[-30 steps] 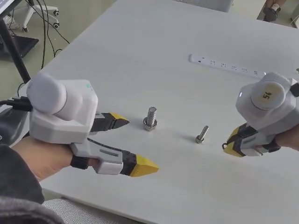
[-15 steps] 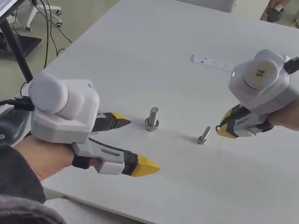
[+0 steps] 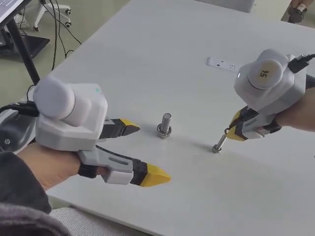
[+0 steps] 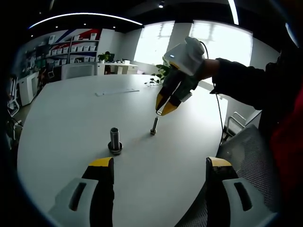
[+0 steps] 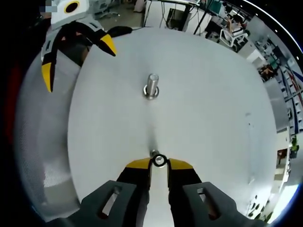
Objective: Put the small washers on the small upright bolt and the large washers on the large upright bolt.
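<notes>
Over a white desk point(image 3: 147, 59) in a bright office. Pinching a small washer point(image 5: 159, 161) in the right tool point(image 3: 230, 132), tips closed on it, just above the small upright bolt point(image 3: 218, 143), mid-right. Holding the left tool point(image 3: 148, 152) wide open, near left of the large upright bolt point(image 3: 165, 126).

Upright large bolt point(image 3: 166, 123), washer point(image 3: 164, 132) round its foot (count unclear). Small bolt point(image 3: 219, 143) upright nearby; small washer point(image 5: 160, 161) just above its tip, pinched in right gripper point(image 5: 159, 165).
</notes>
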A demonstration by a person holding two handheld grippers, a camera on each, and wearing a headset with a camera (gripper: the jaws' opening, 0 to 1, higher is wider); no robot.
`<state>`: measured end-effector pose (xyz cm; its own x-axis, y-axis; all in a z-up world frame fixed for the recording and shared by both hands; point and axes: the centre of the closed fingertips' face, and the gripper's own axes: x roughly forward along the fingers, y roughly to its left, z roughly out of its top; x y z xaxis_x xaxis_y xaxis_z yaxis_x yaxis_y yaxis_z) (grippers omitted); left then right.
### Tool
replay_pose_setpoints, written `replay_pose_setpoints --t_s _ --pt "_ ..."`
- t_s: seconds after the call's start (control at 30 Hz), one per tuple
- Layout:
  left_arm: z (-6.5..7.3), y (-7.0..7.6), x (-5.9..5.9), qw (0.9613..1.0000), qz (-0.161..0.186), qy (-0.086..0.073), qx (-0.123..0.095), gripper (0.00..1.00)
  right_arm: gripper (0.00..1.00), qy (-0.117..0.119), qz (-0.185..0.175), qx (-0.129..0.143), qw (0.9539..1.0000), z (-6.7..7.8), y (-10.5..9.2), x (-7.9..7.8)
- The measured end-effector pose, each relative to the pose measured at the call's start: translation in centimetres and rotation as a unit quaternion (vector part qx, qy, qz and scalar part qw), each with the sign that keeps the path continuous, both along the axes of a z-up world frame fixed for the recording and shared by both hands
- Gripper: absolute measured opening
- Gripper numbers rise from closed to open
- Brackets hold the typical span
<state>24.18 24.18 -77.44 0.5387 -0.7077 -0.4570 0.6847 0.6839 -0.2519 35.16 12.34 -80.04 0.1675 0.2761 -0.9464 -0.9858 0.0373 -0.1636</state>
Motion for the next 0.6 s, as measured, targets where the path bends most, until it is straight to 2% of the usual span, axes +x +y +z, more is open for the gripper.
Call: replay_pose_setpoints --t_s 0.6 --pt "-0.4 0.3 -0.2 1.0 0.004 0.007 0.002 0.79 0.14 0.015 0.004 -0.014 0.9998 -1.4 -0.1 -0.1"
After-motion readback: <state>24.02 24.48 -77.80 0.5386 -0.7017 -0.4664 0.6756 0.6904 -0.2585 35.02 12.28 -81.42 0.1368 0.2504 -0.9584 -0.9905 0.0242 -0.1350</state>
